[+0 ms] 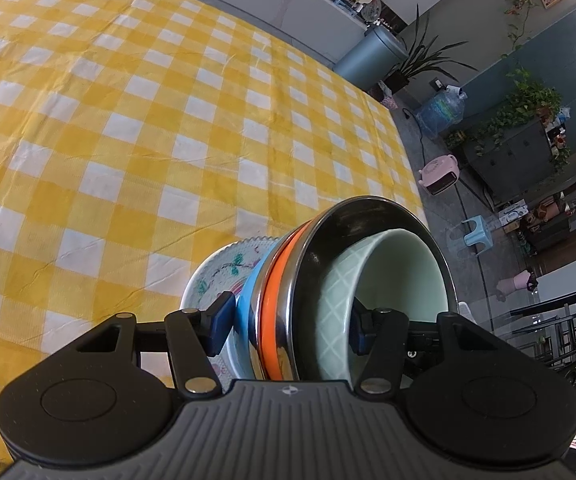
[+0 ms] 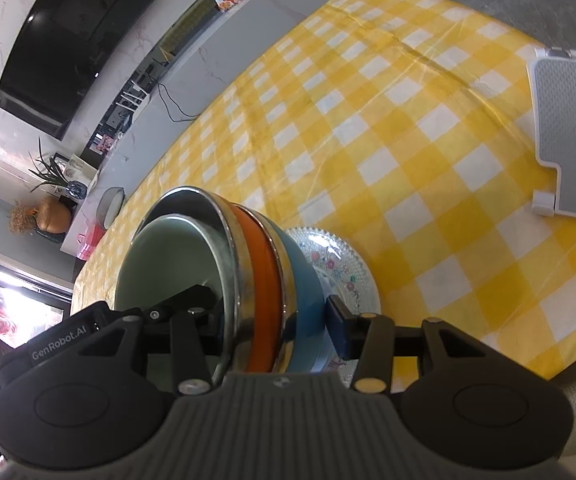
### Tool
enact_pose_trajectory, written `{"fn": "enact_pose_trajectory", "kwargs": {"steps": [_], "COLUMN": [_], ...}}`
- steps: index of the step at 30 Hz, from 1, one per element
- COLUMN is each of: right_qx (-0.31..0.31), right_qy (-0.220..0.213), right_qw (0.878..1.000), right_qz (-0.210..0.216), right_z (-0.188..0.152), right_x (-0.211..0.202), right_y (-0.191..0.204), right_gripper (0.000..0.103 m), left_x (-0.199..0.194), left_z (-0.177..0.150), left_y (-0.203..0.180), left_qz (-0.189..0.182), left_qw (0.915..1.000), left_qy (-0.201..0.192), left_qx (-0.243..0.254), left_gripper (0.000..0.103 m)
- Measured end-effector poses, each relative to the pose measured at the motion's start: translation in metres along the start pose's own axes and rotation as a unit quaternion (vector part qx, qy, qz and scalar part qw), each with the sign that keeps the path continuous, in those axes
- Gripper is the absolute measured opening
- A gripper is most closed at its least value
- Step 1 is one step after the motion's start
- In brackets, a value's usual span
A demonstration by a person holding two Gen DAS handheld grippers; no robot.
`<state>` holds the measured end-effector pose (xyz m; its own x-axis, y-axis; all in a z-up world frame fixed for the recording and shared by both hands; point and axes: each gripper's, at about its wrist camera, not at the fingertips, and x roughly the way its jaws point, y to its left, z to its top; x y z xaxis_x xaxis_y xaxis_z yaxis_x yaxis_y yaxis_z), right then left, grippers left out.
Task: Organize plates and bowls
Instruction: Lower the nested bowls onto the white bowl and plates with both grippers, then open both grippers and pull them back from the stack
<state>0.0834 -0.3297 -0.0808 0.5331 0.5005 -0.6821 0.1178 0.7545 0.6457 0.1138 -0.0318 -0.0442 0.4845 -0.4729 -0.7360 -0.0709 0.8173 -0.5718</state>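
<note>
My left gripper (image 1: 288, 326) is clamped across the nested stack, one pad on the blue bowl (image 1: 245, 312), the other inside the pale green bowl (image 1: 392, 276). My right gripper (image 2: 275, 320) grips the same stack from the opposite side, over the steel bowl (image 2: 231, 280) and the orange band (image 2: 261, 280). The stack sits tilted on the flowered glass plate (image 2: 344, 264), near the table's near edge on the yellow checked cloth (image 1: 127, 120). I judge stacking is nearly done; next the bowls need levelling, then both grips easing off together.

Nested bowls (image 1: 328, 280) stacked on floral plate (image 1: 223, 272)
</note>
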Motion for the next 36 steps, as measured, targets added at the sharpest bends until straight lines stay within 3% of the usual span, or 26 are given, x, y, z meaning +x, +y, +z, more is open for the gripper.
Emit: {"fn": "enact_pose_trajectory", "kwargs": {"steps": [9, 19, 25, 32, 34, 36], "right_qx": [0.0, -0.02, -0.013, -0.043, -0.054, -0.076], "right_qy": [0.0, -0.002, -0.024, -0.044, -0.056, -0.07], "right_qw": [1.0, 1.0, 1.0, 0.998, 0.996, 0.993], "right_qz": [-0.014, -0.014, -0.002, -0.024, -0.038, -0.059], "right_z": [0.002, -0.002, -0.002, 0.001, 0.001, 0.0], "right_x": [0.005, 0.003, -0.005, -0.016, -0.025, -0.036], "right_y": [-0.003, 0.002, -0.001, 0.013, 0.02, 0.03], "right_gripper": [0.049, 0.058, 0.073, 0.077, 0.078, 0.078], "left_x": [0.004, 0.003, -0.003, -0.032, -0.049, -0.067], "left_z": [-0.002, -0.001, 0.001, 0.0, -0.002, -0.007], "left_y": [-0.002, -0.007, -0.011, -0.025, -0.033, -0.044], "left_qz": [0.004, 0.02, 0.021, 0.049, 0.054, 0.075], "left_qw": [0.9999, 0.9995, 0.9991, 0.9932, 0.9878, 0.9768], "left_qy": [0.003, -0.002, -0.01, -0.066, -0.094, -0.127], "left_qx": [0.01, 0.026, 0.036, 0.083, 0.111, 0.155], "left_gripper": [0.057, 0.055, 0.065, 0.068, 0.068, 0.068]}}
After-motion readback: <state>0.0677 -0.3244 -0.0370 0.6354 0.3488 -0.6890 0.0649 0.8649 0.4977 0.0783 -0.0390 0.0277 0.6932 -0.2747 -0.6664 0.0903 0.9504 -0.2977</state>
